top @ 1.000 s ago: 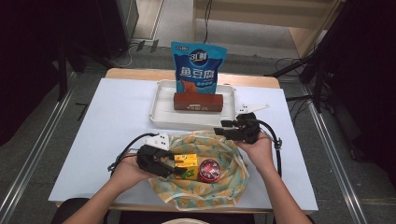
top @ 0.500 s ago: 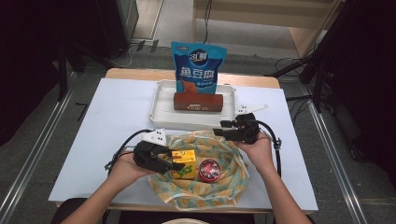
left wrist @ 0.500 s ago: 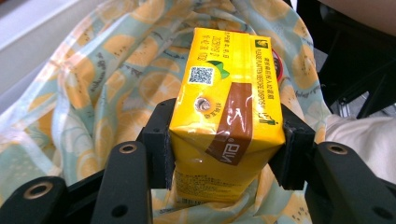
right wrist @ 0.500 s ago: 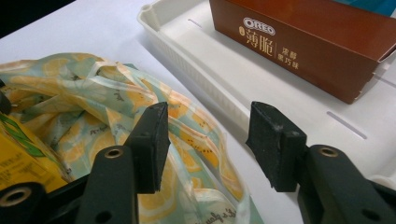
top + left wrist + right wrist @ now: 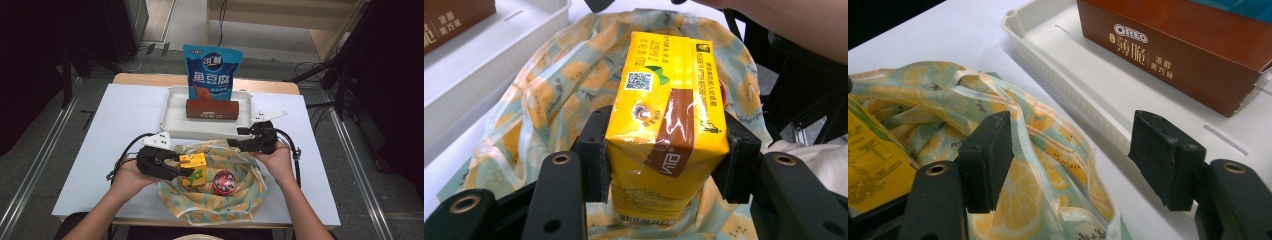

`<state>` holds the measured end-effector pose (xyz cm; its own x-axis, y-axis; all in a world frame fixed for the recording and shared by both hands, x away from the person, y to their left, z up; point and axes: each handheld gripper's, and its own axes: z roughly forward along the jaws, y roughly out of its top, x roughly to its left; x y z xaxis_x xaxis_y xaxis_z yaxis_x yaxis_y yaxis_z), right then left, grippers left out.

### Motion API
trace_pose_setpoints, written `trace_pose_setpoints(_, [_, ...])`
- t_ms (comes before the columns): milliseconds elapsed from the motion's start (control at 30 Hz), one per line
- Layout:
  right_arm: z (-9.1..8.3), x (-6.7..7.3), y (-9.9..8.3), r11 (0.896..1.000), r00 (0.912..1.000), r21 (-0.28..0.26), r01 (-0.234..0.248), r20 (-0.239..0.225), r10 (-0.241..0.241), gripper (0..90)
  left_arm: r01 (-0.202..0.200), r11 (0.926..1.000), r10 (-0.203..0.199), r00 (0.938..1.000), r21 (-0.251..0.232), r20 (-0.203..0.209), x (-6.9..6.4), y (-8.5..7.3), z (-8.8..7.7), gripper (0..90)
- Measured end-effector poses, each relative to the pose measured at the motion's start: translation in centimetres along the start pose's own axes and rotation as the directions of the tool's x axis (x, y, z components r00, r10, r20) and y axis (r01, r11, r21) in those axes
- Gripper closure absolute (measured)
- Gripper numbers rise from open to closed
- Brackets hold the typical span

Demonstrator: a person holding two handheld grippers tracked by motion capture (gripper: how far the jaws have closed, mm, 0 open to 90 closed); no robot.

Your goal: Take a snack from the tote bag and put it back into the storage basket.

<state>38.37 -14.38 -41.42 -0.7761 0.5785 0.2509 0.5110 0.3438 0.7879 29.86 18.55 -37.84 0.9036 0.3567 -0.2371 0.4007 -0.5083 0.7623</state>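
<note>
Left gripper [image 5: 664, 155] clamps the yellow carton [image 5: 666, 120], apparently above the bag [image 5: 215, 185].

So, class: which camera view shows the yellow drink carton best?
The left gripper view: the yellow drink carton sits close up between the left tongs, print readable. The high view shows it small above the bag; the right gripper view catches one corner.

The yellow drink carton [image 5: 193, 169] is sitting clamped by its two sides, its printed face and foil straw hole [image 5: 641, 112] facing the left gripper's camera. It is hanging over the lemon-print bag [image 5: 215, 202], which is lying open and crumpled at the table's six o'clock edge.
</note>
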Motion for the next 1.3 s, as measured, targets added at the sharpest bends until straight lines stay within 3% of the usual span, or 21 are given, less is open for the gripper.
trace_pose_setpoints(400, [-0.1,0.6,0.2,1.000,1.0000,-0.003,0.009,0.003,-0.009,33.2,-0.001,1.0000,0.001,0.9998,0.001,-0.019,0.1,0.7,-0.4,50.6])
trace_pose_setpoints(867, [-0.2,1.1,0.4,1.000,1.0000,-0.001,0.002,-0.002,-0.002,33.5,0.002,1.0000,-0.002,1.0000,0.005,-0.004,0.8,2.4,-0.7,50.7])
trace_pose_setpoints(1300, [-0.6,1.6,-0.6,1.000,0.9999,0.017,0.011,0.000,-0.011,33.5,-0.006,0.9999,0.006,1.0000,0.010,0.000,1.2,4.3,-1.2,50.7])
